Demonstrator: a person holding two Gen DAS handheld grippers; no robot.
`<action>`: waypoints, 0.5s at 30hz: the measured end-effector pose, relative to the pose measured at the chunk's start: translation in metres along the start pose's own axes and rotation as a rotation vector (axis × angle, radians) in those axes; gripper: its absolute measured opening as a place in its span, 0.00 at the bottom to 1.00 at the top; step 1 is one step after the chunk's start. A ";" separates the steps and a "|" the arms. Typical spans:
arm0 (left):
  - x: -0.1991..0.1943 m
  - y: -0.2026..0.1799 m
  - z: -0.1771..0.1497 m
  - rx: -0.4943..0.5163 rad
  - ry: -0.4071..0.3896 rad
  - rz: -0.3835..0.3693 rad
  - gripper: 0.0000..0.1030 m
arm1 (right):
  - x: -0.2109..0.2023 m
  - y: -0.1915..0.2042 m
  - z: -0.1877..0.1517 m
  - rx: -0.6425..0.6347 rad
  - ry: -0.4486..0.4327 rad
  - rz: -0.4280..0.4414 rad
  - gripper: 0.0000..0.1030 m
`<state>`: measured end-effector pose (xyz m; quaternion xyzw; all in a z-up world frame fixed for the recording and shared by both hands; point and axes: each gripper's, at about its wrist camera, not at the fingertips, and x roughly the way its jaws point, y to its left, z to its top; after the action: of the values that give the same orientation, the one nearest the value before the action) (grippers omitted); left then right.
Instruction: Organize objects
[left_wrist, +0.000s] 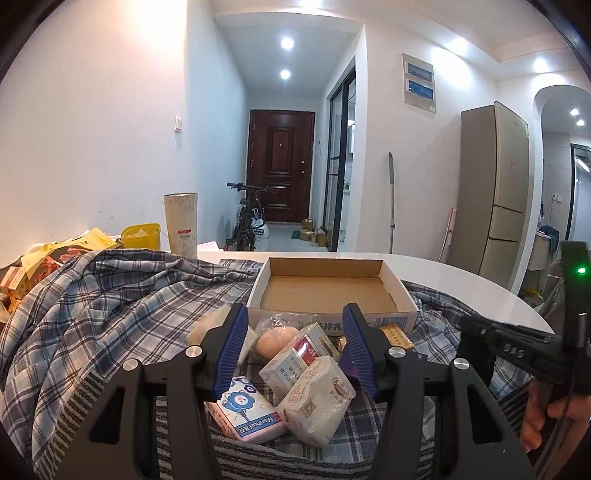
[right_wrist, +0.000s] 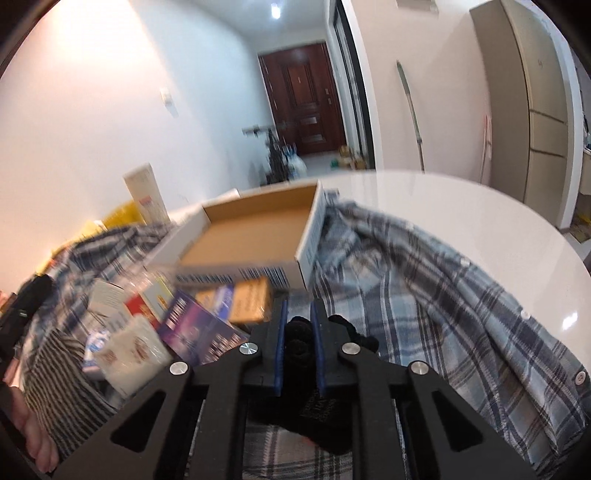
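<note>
Your right gripper (right_wrist: 298, 332) is clamped on a black knitted glove (right_wrist: 325, 417), the blue pads pressed close on its cuff while the rest hangs below and behind the fingers over the plaid shirt (right_wrist: 424, 295). Just ahead sits the shallow cardboard box (right_wrist: 255, 236), its brown floor bare, resting on the shirt at the edge of the white table (right_wrist: 461, 206). The right wrist view is tilted and smeared with motion, so the packets left of the glove are hard to read: a tan carton (right_wrist: 251, 304) against the box's front wall, a purple box (right_wrist: 201, 330) beside it, and a white wrapped pack (right_wrist: 133, 356) nearer you.

Your left gripper (left_wrist: 293, 349) is held level with its jaws spread wide and nothing between them, hovering over the pile in front of the box (left_wrist: 325, 291). Between its fingers you see a Manhua tissue pack (left_wrist: 245, 410), a white wrapped bar (left_wrist: 317, 398), a small red-and-white carton (left_wrist: 291, 356) and a pale round bun in clear wrap (left_wrist: 275, 339). The right fingertip hides most of a purple item, and a tan carton (left_wrist: 397, 336) shows only partly behind it. At the right edge your right hand (left_wrist: 543, 417) grips the other tool's handle, cut off by the frame. A tall speckled tumbler (left_wrist: 181, 223) and a yellow container (left_wrist: 141, 236) stand beyond the shirt.
</note>
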<state>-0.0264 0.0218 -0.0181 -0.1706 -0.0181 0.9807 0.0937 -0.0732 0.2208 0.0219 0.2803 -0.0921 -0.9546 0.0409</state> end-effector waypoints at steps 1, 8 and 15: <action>0.001 0.002 0.000 -0.006 0.017 -0.003 0.54 | -0.004 0.001 0.001 -0.002 -0.023 0.010 0.12; 0.027 0.043 0.007 -0.091 0.183 -0.010 0.54 | -0.003 0.008 0.003 -0.022 -0.028 0.028 0.12; 0.063 0.086 0.024 -0.080 0.292 0.058 0.64 | -0.002 0.005 0.002 -0.019 -0.025 0.029 0.12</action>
<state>-0.1079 -0.0508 -0.0222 -0.3156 -0.0384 0.9462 0.0599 -0.0721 0.2164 0.0253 0.2666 -0.0874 -0.9582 0.0564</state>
